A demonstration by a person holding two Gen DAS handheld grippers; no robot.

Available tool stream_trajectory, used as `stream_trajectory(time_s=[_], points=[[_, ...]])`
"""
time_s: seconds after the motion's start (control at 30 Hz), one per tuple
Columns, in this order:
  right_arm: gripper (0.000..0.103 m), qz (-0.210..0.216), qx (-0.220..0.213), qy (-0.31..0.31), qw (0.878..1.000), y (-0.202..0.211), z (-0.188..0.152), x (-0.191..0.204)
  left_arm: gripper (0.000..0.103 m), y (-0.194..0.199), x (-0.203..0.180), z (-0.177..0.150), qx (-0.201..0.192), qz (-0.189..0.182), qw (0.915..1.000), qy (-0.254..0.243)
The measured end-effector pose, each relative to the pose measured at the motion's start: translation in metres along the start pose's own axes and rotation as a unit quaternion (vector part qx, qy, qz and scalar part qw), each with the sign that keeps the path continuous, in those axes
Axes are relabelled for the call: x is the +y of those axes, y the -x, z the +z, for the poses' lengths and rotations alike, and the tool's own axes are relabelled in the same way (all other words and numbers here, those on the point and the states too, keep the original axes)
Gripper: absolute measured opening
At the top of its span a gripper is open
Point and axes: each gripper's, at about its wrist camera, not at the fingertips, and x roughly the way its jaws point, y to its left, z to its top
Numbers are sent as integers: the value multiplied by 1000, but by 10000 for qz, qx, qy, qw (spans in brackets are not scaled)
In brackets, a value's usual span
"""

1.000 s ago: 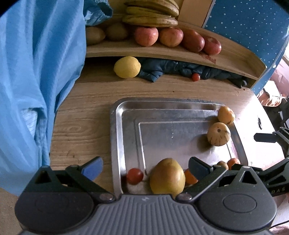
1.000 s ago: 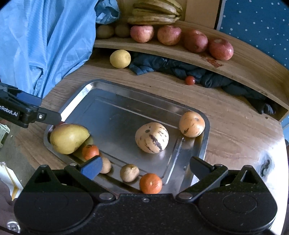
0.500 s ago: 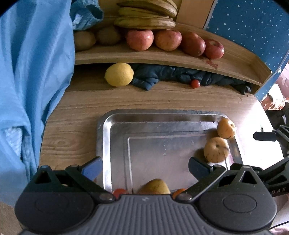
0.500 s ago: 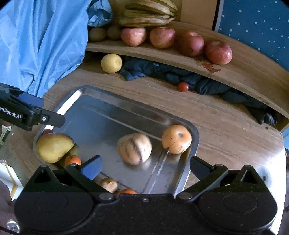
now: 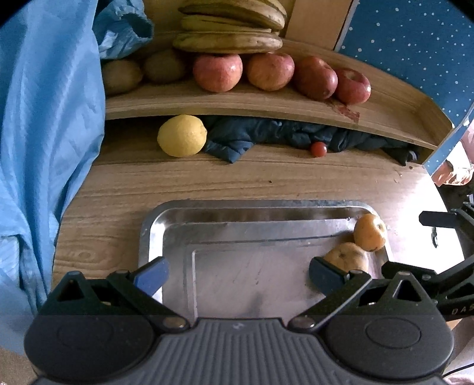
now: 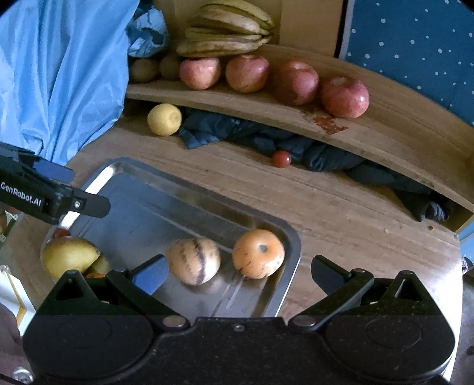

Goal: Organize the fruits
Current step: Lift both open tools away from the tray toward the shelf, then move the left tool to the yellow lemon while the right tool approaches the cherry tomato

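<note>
— So, what are the left tongs [image 5: 238, 274] doing?

— Spread wide, nothing between the fingers. They hang over the metal tray [image 5: 251, 207], above its bare middle.

— And the right tongs [image 6: 237, 271]?

— Also wide open and empty, over the tray's near right corner [image 6: 291, 254]. From that camera the left tongs [image 6: 86, 189] show at the far left edge of the tray.

— Where is the fruit?

— In the tray, a striped pale melon [image 6: 194, 260] lies just beside an orange-coloured round fruit [image 6: 258, 253]. At the tray's left end sits a yellow-green pear [image 6: 69, 256], with small reddish and orange fruits around it, mostly hidden.

— Anything outside the tray?

— On the worktop [image 6: 340, 213] a lemon [image 5: 181, 135] rests against a dark blue cloth [image 5: 237, 137] under the shelf, and a small red tomato [image 5: 318, 149] lies at the cloth's edge.

— And on the shelf [image 5: 266, 102]?

— Four red apples [image 5: 217, 72] in a row, two brown kiwis [image 5: 121, 75] to their left, and bananas [image 5: 231, 28] stacked behind. A light blue fabric [image 5: 44, 133] hangs on the left.
</note>
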Motion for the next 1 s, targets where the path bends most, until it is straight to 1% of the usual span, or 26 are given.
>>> stream_trajectory(time_s=[0.33,0.67,0.87,1.0], points=[[102,139,-138,-80,9998,-11,16,-25,103,-14,-15,13,43,98,9999,35],[102,326,-179,-52,9993,-35,40,-38,103,-35,-22,33,-6,262,9995,190],[102,426,-197,-161,9988,-58,64,-42,103,-48,-11,49,-100,458,9985,289],[102,448,-98,-328,9984,-78,80,-45,103,-55,2,58,-202,599,9971,434]])
